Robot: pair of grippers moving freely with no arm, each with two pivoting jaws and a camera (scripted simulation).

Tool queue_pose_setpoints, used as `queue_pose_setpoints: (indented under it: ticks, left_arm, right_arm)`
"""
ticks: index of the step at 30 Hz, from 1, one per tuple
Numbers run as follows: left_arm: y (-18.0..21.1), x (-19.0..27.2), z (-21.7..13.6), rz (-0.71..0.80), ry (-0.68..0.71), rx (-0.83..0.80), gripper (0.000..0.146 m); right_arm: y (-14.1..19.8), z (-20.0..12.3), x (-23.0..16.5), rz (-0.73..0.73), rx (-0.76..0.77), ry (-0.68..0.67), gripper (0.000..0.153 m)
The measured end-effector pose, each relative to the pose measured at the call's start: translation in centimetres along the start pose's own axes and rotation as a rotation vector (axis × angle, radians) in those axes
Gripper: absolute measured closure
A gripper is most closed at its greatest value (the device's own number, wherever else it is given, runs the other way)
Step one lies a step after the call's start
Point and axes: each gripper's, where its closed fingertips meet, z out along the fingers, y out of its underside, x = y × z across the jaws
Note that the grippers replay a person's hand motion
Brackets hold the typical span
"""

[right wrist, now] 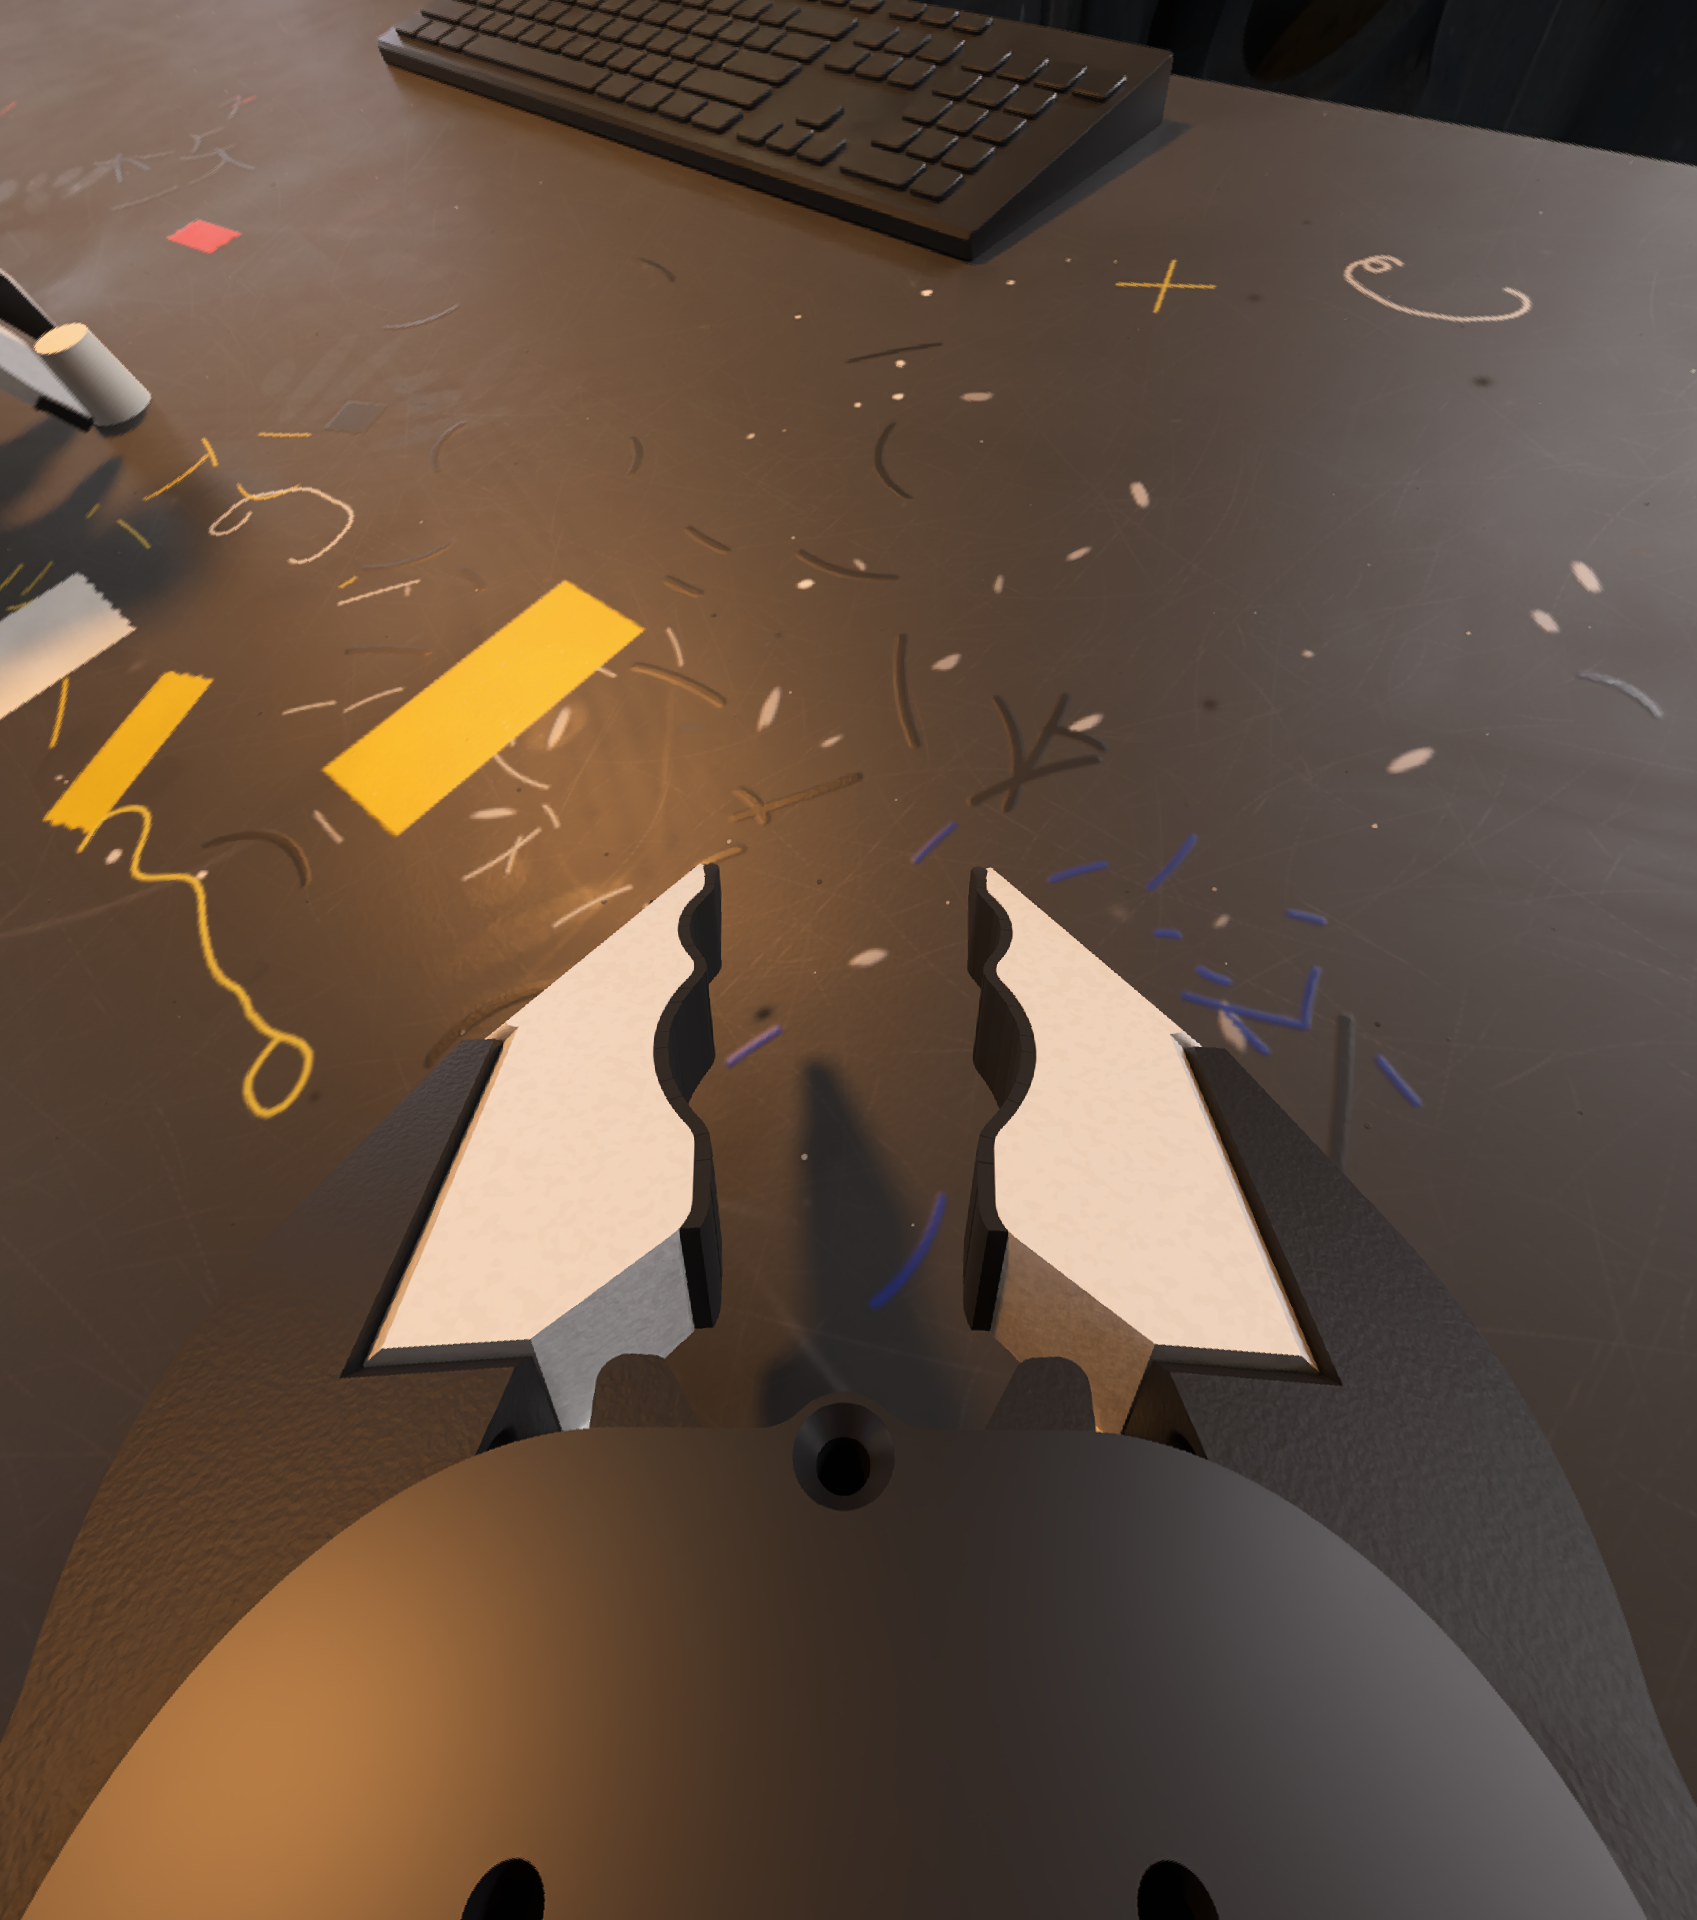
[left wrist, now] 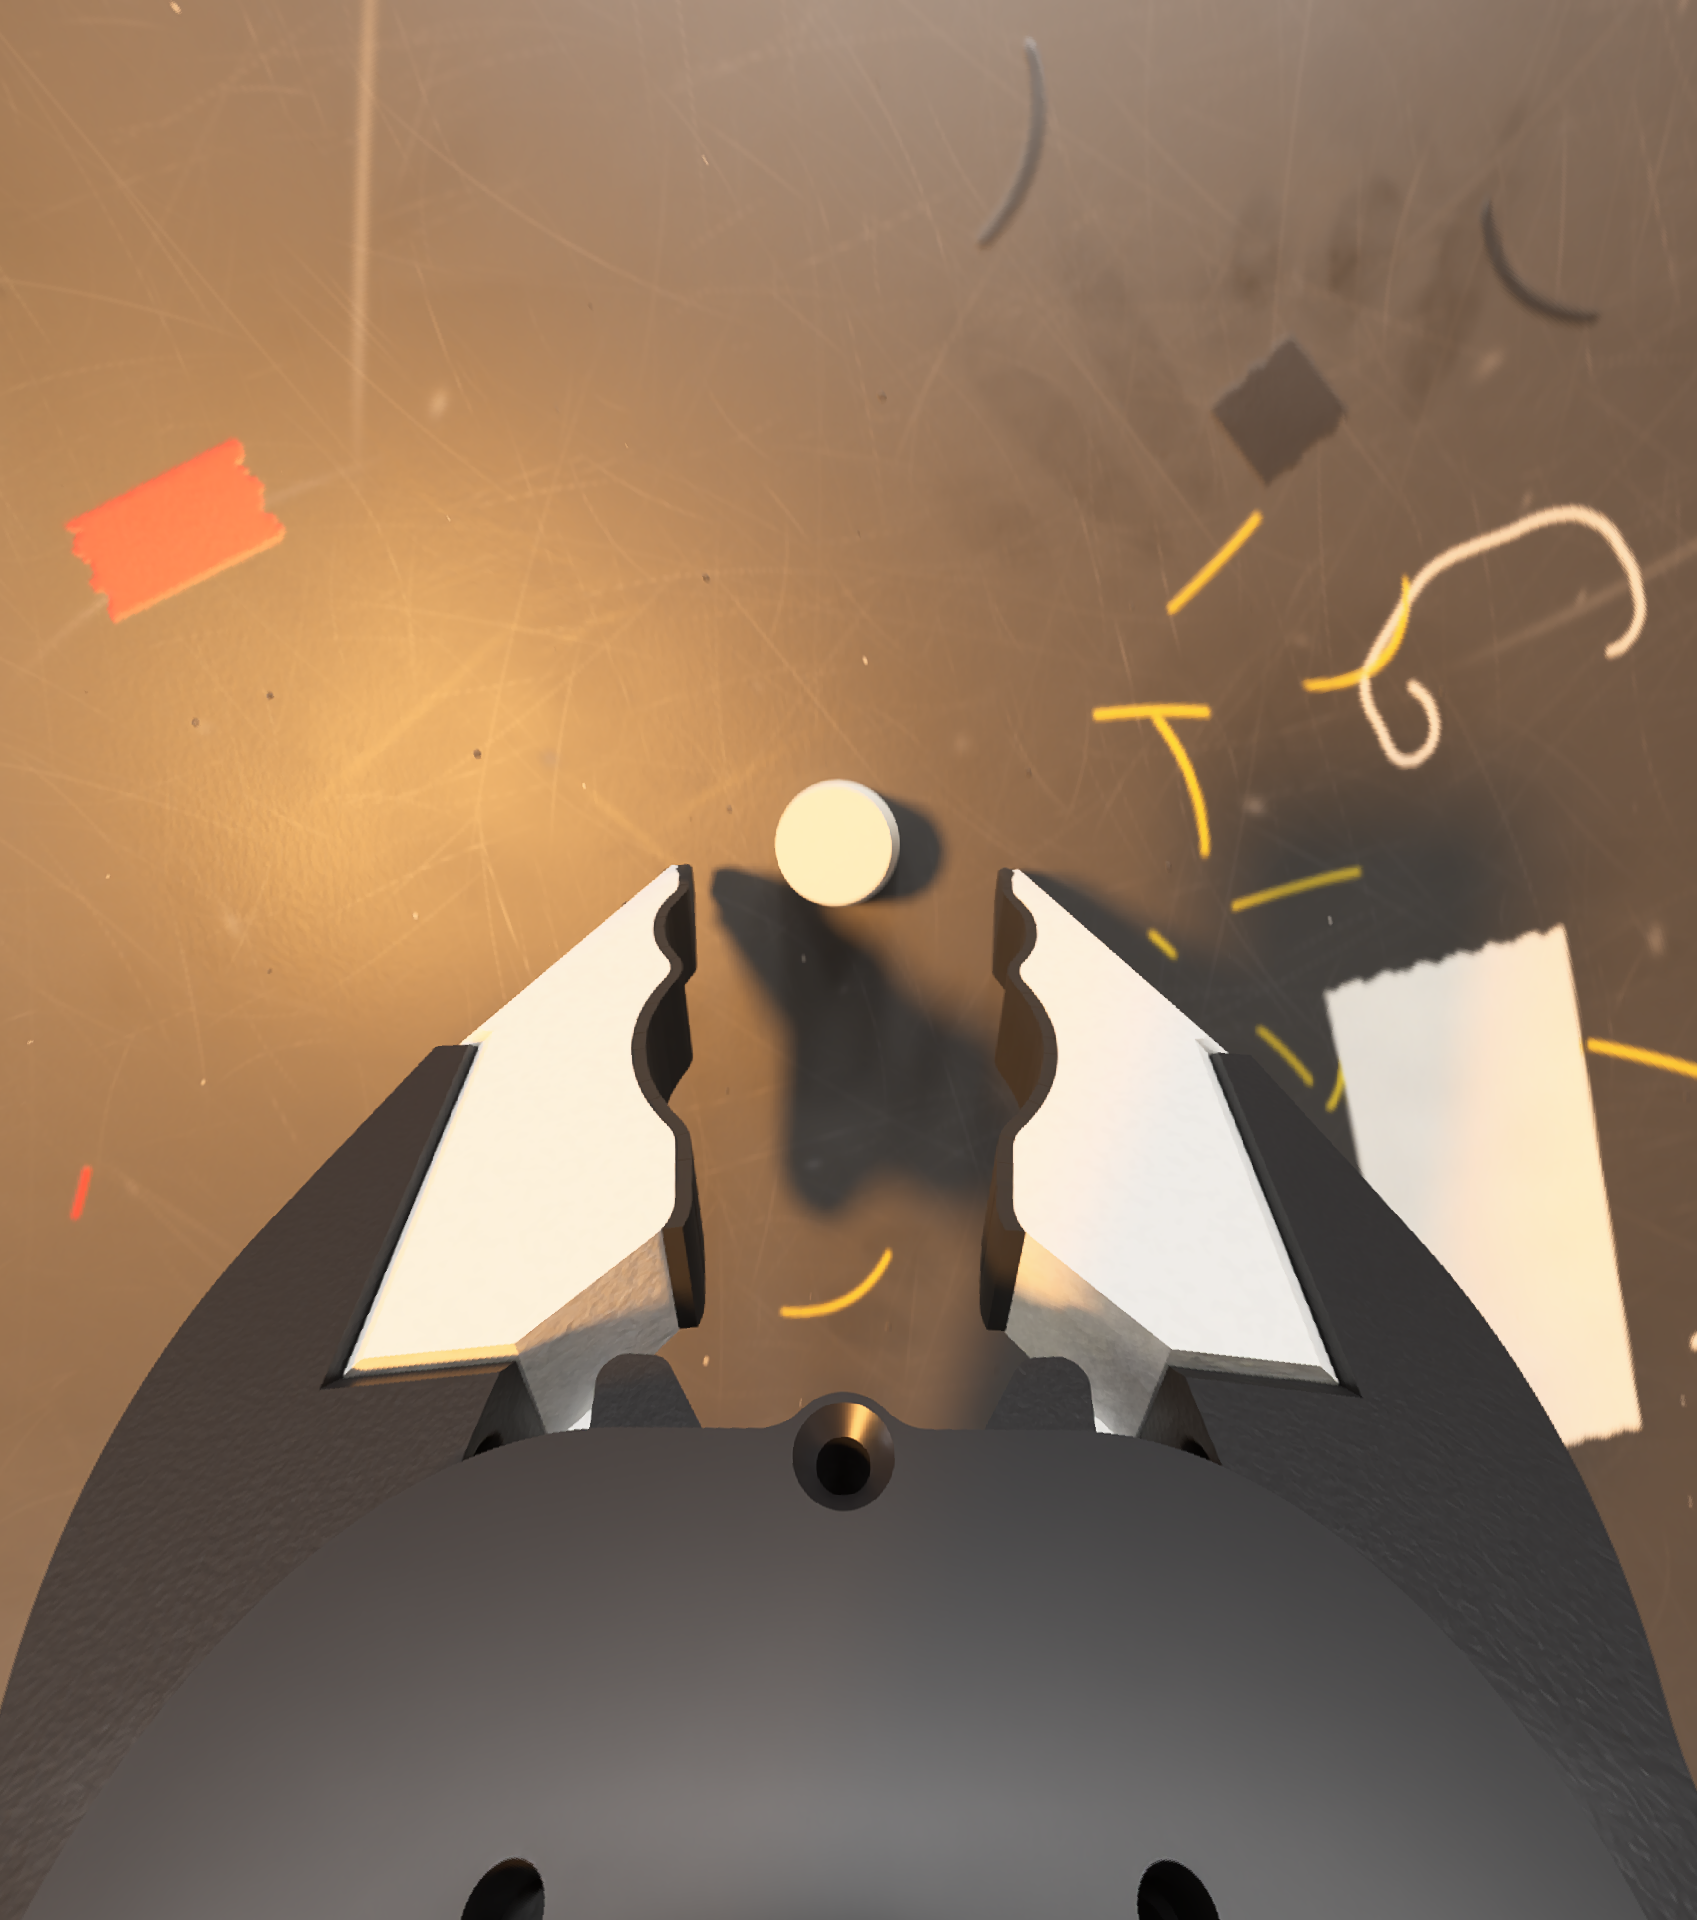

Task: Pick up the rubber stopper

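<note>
1. Directly below the left claw (left wrist: 844,883), a small cream cylindrical rubber stopper (left wrist: 836,842) stands upright on its flat end on the scratched brown bench (left wrist: 532,665), just past the fingertips toward twelve o'clock.
2. Its jaws stand wide apart and hold nothing; the gap is centred on the stopper, which looks like deliberate lining-up so the white fingers (left wrist: 563,1122) can close on its round sides.
3. From the right wrist view, at ten o'clock and well away, the stopper (right wrist: 91,369) shows as a short upright peg with one finger of the left claw just beside it. Whether they touch cannot be told.
4. My judgement: the task is at the final approach, with the grasp not yet made. A short advance should put the stopper between the pads before closing.
5. Standing on end, the stopper could tip or roll if one finger nudges it first, so an even closing seems wise.
6. Also open and empty, the right claw (right wrist: 844,883) hangs over a bare patch of bench amid blue flecks (right wrist: 1249,1008), well clear of the work, likely parked so it does not obstruct.
7. Scattered scraps lie flat around: a red tape piece (left wrist: 174,525) at ten o'clock, a white paper strip (left wrist: 1478,1174) at four o'clock, and yellow tape strips (right wrist: 480,707).
8. At twelve o'clock in the right wrist view, a black keyboard (right wrist: 782,104) sits at the bench's far edge.
</note>
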Motion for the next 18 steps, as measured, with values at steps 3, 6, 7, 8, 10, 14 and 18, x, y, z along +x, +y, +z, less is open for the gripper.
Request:
queue_pose_setpoints:
  ticks: [3, 6, 7, 8, 10, 14, 18]
  left_arm:
    - [-0.5, -0.2, 0.4, -0.033, -0.001, 0.033, 0.106]
    - [-0.3, -0.3, -0.3, 0.024, -0.031, 0.005, 0.124]
    - [-0.9, -0.5, -1.3, 0.048, -0.069, 0.031, 0.124]
    - [-1.9, -0.6, -2.7, 0.07, -0.11, 0.09, 0.124]
    - [-5.3, 0.6, -7.2, 0.156, -0.199, 0.297, 0.124]
    - [-10.8, 10.7, -17.2, 0.373, -0.177, 0.709, 0.124]
    - [-11.8, 23.6, -20.6, 0.399, 0.198, 0.924, 0.124]
  right_arm:
    - [0.1, -0.1, -0.3, -0.023, -0.004, 0.0, 0.105]
    - [0.2, -0.1, -0.7, -0.048, -0.01, 0.002, 0.106]
    - [0.2, -0.1, -0.8, -0.055, -0.009, 0.002, 0.106]
    - [0.2, -0.1, -0.9, -0.06, -0.008, 0.0, 0.107]
    - [0.2, -0.1, -1.2, -0.069, -0.005, -0.01, 0.107]
    - [-0.1, -0.1, -2.1, -0.078, 0.015, -0.048, 0.105]
    - [-1.1, -0.7, -3.2, -0.141, 0.095, -0.068, 0.101]
